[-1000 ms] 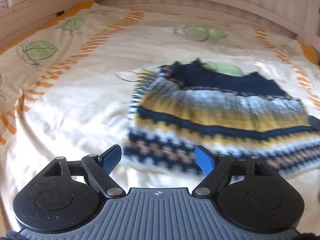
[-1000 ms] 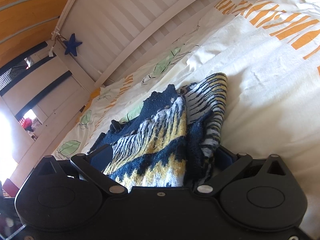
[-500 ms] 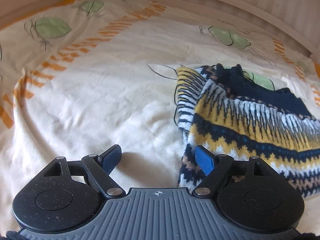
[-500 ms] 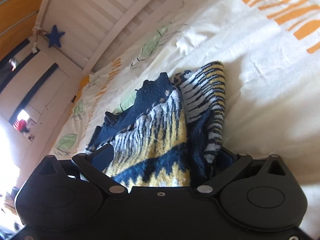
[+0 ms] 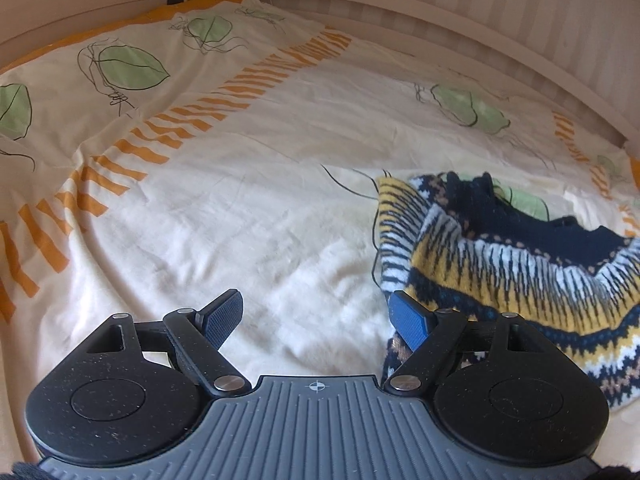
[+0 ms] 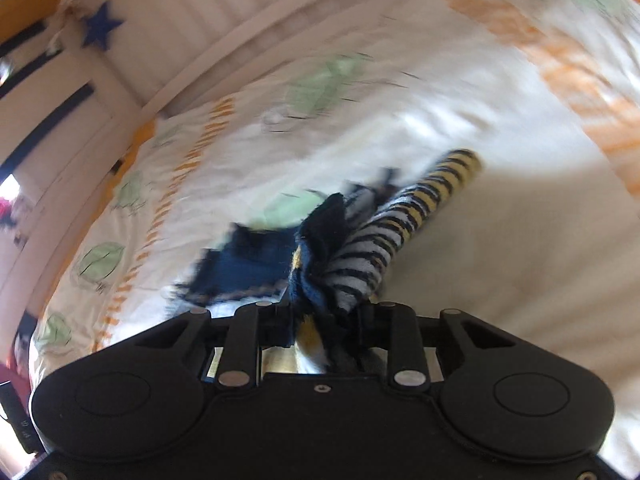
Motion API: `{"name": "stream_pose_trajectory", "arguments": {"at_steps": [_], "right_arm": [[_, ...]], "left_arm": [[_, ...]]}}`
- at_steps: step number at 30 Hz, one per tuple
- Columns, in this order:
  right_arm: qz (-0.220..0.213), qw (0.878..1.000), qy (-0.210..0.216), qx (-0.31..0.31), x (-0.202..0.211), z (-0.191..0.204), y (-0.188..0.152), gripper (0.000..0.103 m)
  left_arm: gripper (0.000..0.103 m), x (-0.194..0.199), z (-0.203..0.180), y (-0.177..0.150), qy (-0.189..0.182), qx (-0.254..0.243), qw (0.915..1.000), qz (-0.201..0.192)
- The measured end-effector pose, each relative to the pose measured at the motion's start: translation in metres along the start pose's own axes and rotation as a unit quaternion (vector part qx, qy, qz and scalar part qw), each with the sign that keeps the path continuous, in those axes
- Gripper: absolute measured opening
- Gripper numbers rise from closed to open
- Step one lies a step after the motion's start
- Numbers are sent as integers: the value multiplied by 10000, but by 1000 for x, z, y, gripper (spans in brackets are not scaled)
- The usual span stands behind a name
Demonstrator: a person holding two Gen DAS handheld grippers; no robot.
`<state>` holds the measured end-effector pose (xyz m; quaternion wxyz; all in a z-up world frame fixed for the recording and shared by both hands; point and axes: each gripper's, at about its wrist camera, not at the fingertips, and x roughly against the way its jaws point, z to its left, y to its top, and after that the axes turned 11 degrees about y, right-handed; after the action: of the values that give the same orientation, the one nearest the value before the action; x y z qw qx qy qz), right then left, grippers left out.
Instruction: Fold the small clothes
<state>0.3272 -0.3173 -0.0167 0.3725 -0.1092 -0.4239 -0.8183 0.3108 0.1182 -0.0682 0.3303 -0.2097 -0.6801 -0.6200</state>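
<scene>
On the cream bedsheet printed with green leaves and orange stripes (image 5: 248,240), the navy, yellow and white patterned knit sweater (image 5: 520,276) lies right of the left gripper (image 5: 316,316), whose fingers are spread and empty. The right gripper (image 6: 324,328), jaws just closed, pinches bunched knit: lifting has begun; next, carry the fold over.

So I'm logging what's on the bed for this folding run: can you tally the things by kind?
Knitted sweaters: 1
Bedsheets: 1
Grippers: 2, left gripper empty, right gripper clamped on the sweater
Total: 4
</scene>
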Motion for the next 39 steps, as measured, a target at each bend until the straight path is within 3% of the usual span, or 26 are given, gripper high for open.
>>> {"name": "stream_pose_trajectory", "arguments": {"at_steps": [4, 9, 15, 20, 28, 30, 33, 35, 39], "right_arm": [[226, 9980, 366, 472, -41, 61, 3, 38], [755, 9917, 552, 882, -117, 112, -22, 38], [1230, 9824, 193, 1393, -177, 146, -70, 38], [1104, 9826, 10, 1491, -185, 154, -81, 39], [740, 9929, 84, 932, -196, 151, -73, 39], [709, 9939, 107, 841, -200, 150, -74, 45], [628, 9941, 579, 666, -201, 150, -73, 62], [512, 9913, 1006, 671, -195, 153, -70, 62], [215, 9880, 1376, 672, -171, 157, -58, 64]], "left_arm": [[79, 2, 9, 4, -42, 156, 9999, 16], [79, 1, 23, 7, -38, 369, 9993, 61], [79, -1, 36, 11, -36, 567, 9983, 114], [79, -2, 42, 13, -57, 727, 9972, 151], [79, -3, 40, 10, -16, 684, 9975, 179], [79, -5, 39, 10, -13, 667, 9976, 193], [79, -6, 39, 9, -18, 652, 9977, 193], [79, -5, 40, 9, -17, 660, 9976, 184], [79, -5, 41, 10, -18, 678, 9976, 149]]}}
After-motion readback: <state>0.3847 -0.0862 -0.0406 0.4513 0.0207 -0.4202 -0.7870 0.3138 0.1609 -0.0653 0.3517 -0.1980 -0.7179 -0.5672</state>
